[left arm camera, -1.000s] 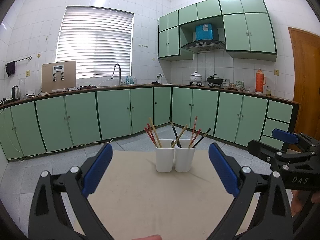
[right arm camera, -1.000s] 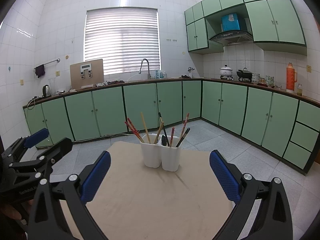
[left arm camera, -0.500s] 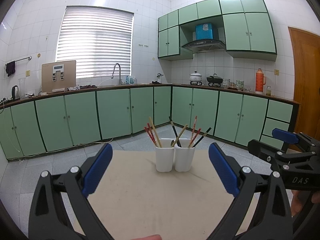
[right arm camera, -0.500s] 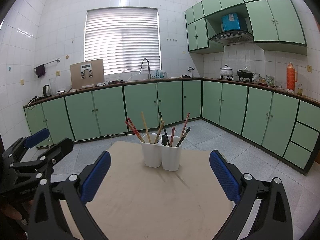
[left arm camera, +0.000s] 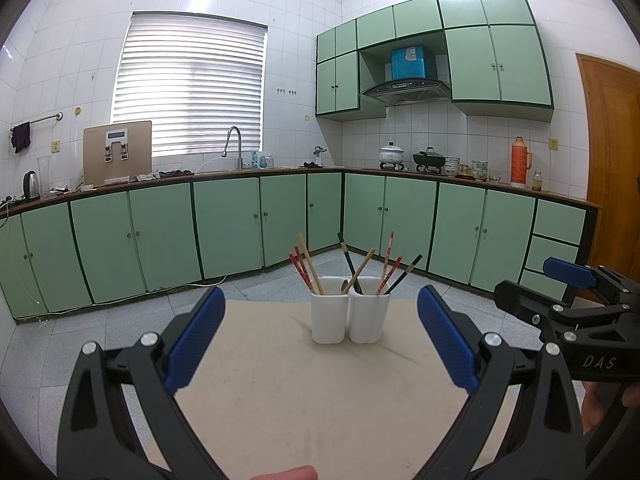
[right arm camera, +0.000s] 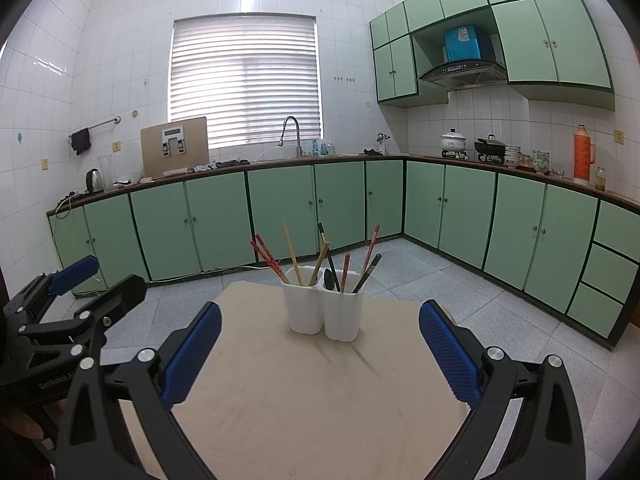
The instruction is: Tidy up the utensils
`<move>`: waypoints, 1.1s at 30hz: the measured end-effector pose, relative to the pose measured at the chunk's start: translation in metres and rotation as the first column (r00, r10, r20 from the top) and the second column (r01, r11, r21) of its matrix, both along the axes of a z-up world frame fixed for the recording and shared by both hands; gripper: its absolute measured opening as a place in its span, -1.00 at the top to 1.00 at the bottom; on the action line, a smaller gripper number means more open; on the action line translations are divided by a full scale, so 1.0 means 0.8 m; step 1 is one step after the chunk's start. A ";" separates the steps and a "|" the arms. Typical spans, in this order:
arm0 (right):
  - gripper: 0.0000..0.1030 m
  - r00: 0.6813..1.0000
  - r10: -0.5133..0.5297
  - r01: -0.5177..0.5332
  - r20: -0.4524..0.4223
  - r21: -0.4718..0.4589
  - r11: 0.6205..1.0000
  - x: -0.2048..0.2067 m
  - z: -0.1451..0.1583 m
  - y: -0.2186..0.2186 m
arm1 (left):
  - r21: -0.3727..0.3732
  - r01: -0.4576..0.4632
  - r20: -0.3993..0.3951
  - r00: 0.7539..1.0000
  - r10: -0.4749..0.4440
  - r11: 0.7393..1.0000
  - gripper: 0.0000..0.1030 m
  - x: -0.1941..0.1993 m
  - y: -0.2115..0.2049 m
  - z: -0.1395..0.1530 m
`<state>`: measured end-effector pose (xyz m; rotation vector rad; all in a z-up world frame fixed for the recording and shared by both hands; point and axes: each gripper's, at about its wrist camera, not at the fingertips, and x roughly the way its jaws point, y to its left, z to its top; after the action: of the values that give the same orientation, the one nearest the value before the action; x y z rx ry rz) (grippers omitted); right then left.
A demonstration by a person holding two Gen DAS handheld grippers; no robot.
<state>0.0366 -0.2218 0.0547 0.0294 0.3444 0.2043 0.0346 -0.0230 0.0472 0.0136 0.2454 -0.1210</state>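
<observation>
Chopsticks (left arm camera: 305, 264) and other utensils stand in a white two-part holder (left arm camera: 349, 315) on a beige table (left arm camera: 320, 400), toward its far edge. In the left wrist view, the holder's left cup (left arm camera: 328, 316) carries two red chopsticks and a pale wooden one, all leaning left. The right cup (left arm camera: 369, 316) holds a spoon (left arm camera: 345, 286) with its bowl just above the rim, a dark-handled stick, a wooden stick (left arm camera: 362, 268) tilted right, red chopsticks and a black chopstick (left arm camera: 404, 274) slanting right. The two cups touch each other side by side.

Both grippers hang over the near part of the table, well short of the holder. The left gripper (left arm camera: 318, 344) has its blue-padded fingers (left arm camera: 192, 340) spread wide, nothing between them, and the holder shows in the gap beyond. The right gripper (right arm camera: 320, 352) is likewise spread wide and holds nothing, its blue pads (right arm camera: 450, 354) framing the holder from slightly to the right. Each gripper shows at the edge of the other's view: the right gripper at the right of the left wrist view, the left gripper at the left of the right wrist view, so they sit beside one another, apart.

Behind the table runs a tiled floor (right arm camera: 440, 280) and a corner of green cabinets (right arm camera: 280, 208) under a counter with a sink tap (right arm camera: 291, 132), a kettle (right arm camera: 94, 179) and an orange thermos (right arm camera: 583, 154).
</observation>
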 end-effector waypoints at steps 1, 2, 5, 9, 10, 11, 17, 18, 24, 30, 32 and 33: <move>-0.88 1.000 0.000 0.000 0.000 0.000 1.000 0.000 0.000 0.000 | 0.000 0.000 0.000 1.000 0.000 1.000 -0.82 0.000 0.000 0.000; -0.88 1.000 0.000 0.000 0.000 0.000 1.000 0.000 0.000 0.000 | 0.000 0.000 0.000 1.000 0.000 1.000 -0.82 0.000 0.000 0.000; -0.88 1.000 0.000 0.000 -0.001 0.000 1.000 0.000 0.000 0.000 | 0.000 0.001 0.000 1.000 -0.001 1.000 -0.82 0.000 0.000 0.000; -0.88 1.000 0.000 0.000 -0.001 0.000 1.000 0.000 0.000 0.000 | -0.003 0.002 0.000 1.000 -0.002 1.000 -0.82 0.000 0.000 0.000; -0.88 1.000 0.000 0.000 -0.002 0.000 1.000 0.000 0.000 0.000 | -0.003 0.002 -0.001 1.000 -0.002 1.000 -0.82 -0.001 0.000 -0.002; -0.88 1.000 -0.001 0.001 -0.003 -0.001 1.000 -0.001 0.000 0.000 | -0.004 0.002 -0.001 1.000 -0.002 1.000 -0.82 -0.001 0.000 -0.002; -0.88 1.000 0.000 0.000 -0.005 0.000 1.000 -0.001 -0.004 0.001 | -0.010 0.003 -0.003 1.000 -0.003 1.000 -0.82 -0.001 0.000 -0.005; -0.88 1.000 0.000 0.000 -0.006 0.000 1.000 -0.001 -0.004 0.000 | -0.010 0.003 -0.004 1.000 -0.003 1.000 -0.82 0.000 0.000 -0.005; -0.88 1.000 0.001 -0.001 -0.006 0.000 1.000 -0.002 -0.005 0.000 | -0.007 0.004 -0.005 1.000 -0.004 1.000 -0.82 0.001 0.002 -0.005; -0.88 1.000 0.001 -0.001 -0.009 0.001 1.000 -0.002 -0.007 -0.001 | -0.009 0.002 -0.005 1.000 -0.002 1.000 -0.82 0.001 0.002 -0.006; -0.88 1.000 0.001 -0.001 -0.008 0.000 1.000 -0.002 -0.006 -0.001 | -0.010 0.002 -0.007 1.000 -0.003 1.000 -0.82 0.001 0.003 -0.006; -0.88 1.000 0.002 -0.002 -0.008 0.000 1.000 -0.001 -0.006 -0.001 | -0.011 0.001 -0.007 1.000 -0.001 1.000 -0.82 0.001 0.003 -0.007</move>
<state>0.0360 -0.2228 0.0498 0.0298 0.3524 0.2057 0.0354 -0.0206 0.0417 0.0028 0.2520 -0.1231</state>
